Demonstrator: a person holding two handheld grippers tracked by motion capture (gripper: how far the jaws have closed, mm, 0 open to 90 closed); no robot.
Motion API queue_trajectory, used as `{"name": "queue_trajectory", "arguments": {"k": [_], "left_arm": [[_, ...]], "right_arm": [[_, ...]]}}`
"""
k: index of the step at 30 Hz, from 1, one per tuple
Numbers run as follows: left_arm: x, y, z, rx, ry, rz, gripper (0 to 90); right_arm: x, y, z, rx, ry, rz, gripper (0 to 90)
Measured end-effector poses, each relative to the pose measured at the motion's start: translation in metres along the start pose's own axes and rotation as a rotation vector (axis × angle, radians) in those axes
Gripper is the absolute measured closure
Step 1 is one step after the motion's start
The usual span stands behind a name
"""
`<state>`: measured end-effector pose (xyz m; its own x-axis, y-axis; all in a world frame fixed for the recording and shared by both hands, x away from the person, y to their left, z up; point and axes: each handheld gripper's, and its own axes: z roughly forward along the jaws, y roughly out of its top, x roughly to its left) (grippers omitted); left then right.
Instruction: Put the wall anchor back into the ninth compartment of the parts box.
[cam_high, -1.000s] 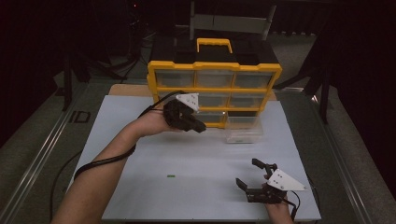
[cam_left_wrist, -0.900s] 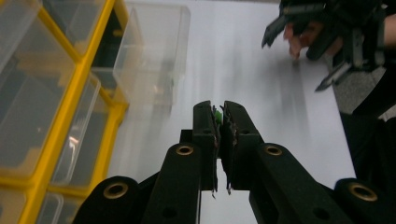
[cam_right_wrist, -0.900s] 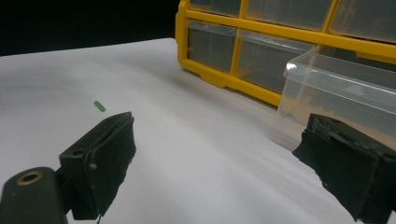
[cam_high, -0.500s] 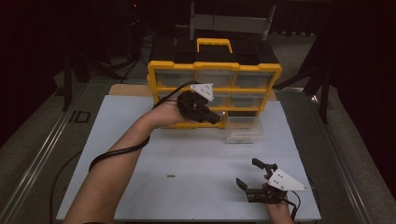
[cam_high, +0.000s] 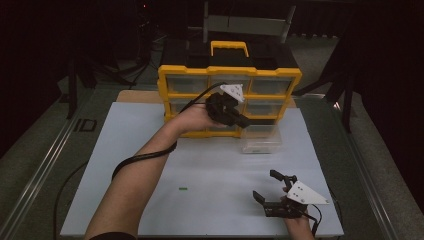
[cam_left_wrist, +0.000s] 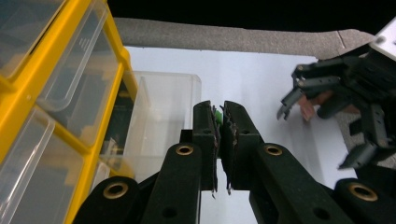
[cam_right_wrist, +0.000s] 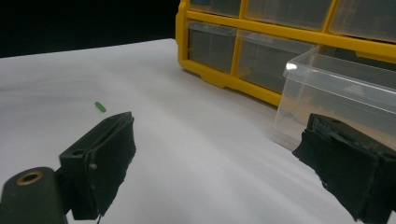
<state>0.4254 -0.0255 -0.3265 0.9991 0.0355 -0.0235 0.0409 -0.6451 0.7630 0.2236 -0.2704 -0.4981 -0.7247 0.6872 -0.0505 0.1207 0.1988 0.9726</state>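
A yellow organiser (cam_high: 230, 75) with clear drawers stands at the back of the white table. One clear drawer (cam_high: 260, 139) is pulled out onto the table in front of it. My left gripper (cam_high: 245, 121) hovers just above that drawer's left side, shut on a small green piece (cam_left_wrist: 217, 115) that peeks out between its fingertips. A second small green piece (cam_high: 183, 189) lies on the table at front centre, also visible as the green piece (cam_right_wrist: 100, 107) in the right gripper view. My right gripper (cam_high: 267, 192) rests near the front right edge, open and empty.
The white table top (cam_high: 150, 150) spreads between the organiser and the front edge. A black cable (cam_high: 135, 162) trails from the left gripper along the forearm. Dark floor and stands surround the table.
My left gripper has moved right along the organiser's front, from its left-centre to above the pulled-out drawer. The right gripper has stayed still.
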Motion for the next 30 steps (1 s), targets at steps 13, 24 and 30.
{"name": "queue_trajectory", "arguments": {"k": [13,24,30], "left_arm": [[0.011,0.012,0.042,-0.015,0.042,-0.064,85.1],[0.022,0.012,0.072,0.066,0.099,-0.121,80.8],[0.022,0.012,0.073,0.076,0.103,-0.141,56.0]], "right_arm": [[0.000,0.000,0.000,-0.004,0.004,0.001,9.8],[-0.001,0.001,-0.001,-0.009,0.006,0.007,9.8],[-0.001,0.001,-0.002,-0.010,0.004,0.008,9.8]]}}
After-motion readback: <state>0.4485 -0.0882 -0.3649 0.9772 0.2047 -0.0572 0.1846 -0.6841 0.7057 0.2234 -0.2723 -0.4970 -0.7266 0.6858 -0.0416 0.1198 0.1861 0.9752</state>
